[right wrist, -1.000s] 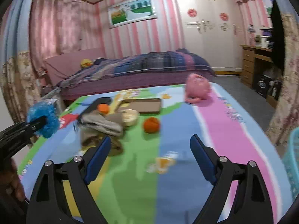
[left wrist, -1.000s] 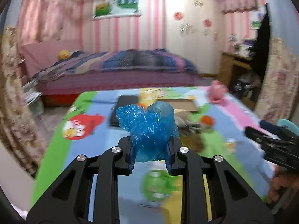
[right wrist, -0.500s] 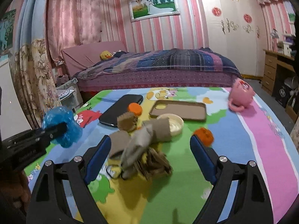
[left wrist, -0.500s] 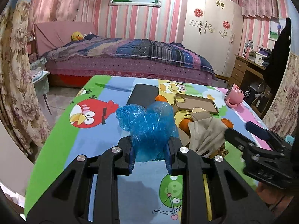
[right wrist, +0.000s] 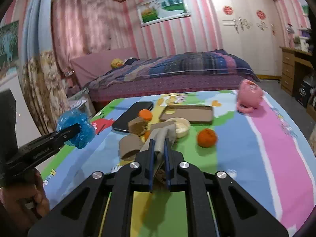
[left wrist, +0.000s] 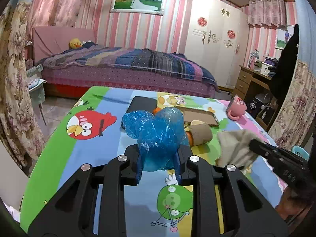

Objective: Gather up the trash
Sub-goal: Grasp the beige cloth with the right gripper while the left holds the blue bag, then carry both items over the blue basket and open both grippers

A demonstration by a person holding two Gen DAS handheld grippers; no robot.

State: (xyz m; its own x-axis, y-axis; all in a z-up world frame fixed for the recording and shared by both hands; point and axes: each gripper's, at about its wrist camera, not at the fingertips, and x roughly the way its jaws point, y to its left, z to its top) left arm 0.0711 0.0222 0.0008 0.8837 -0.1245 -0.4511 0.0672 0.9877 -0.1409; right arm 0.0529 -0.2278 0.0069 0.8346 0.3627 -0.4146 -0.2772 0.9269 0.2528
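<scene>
left gripper (left wrist: 158,165) up front, its fingers (left wrist: 139,165) narrowed and clamped on a crumpled blue plastic bag (left wrist: 156,130), which bulges up above the tips and hangs clear over the cartoon-print surface (left wrist: 94,158). from the other side the same bag (right wrist: 76,128) shows as a blue ball pinched at the end of the left gripper (right wrist: 76,130), off to the left of the pile, with a hand (right wrist: 29,203) wrapped round the handle below.

right gripper (right wrist: 158,150) now: fingers (right wrist: 151,154) drawn in tight, nearly together, nipping a fold of grey-beige crumpled paper (right wrist: 162,136) between them. in the left view that paper (left wrist: 235,148) droops from the right gripper's tip (left wrist: 254,144), lifted at the right side of the surface.

around it on the surface: a cardboard tube (right wrist: 130,147) lying just left of the paper, a brown cardboard scrap (right wrist: 138,127) behind it, a small cream bowl (right wrist: 180,127) touching the paper's far end, an orange fruit (right wrist: 206,138) to the right and apart, another orange (right wrist: 145,115) further back beside a dark phone (right wrist: 133,116), a tan phone case (right wrist: 187,114) lying flat, and a pink cup (right wrist: 249,96) tipped near the far right edge.
</scene>
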